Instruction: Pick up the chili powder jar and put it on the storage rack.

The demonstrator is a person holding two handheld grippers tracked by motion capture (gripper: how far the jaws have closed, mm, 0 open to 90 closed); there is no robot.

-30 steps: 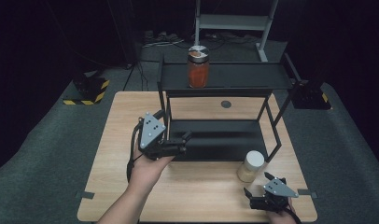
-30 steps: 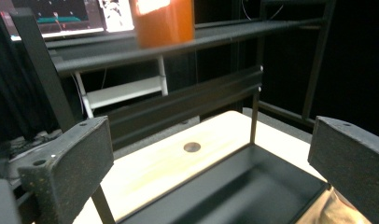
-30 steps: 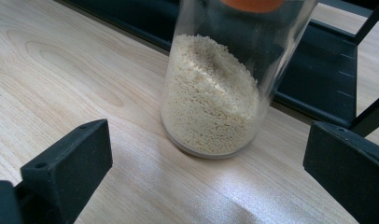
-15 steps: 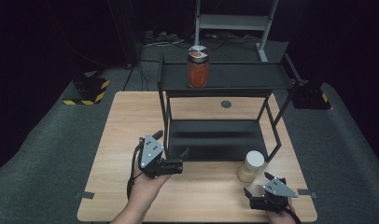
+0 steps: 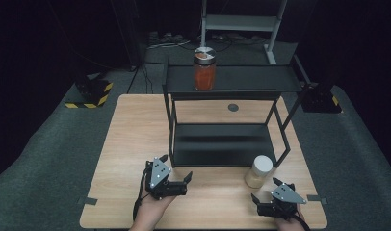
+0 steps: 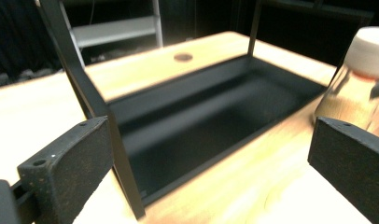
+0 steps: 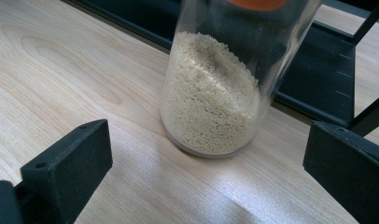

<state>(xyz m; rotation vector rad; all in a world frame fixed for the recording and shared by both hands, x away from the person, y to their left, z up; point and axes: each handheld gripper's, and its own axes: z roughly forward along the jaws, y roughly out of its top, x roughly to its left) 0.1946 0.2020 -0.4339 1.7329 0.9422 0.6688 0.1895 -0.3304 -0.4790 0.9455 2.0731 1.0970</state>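
My right gripper (image 5: pixel 269 190) hangs agape just short of the grain jar (image 5: pixel 259 172) (white lid, pale granules), upright on the wooden table (image 5: pixel 131 139) beside the black rack (image 5: pixel 222 144); my left gripper (image 5: pixel 186 179) gapes too, dark room beyond.

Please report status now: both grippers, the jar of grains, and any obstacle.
Left gripper open, empty, near rack front. Right gripper open, facing grain jar, not touching. Jar upright on table, beside rack leg. Path to jar clear.
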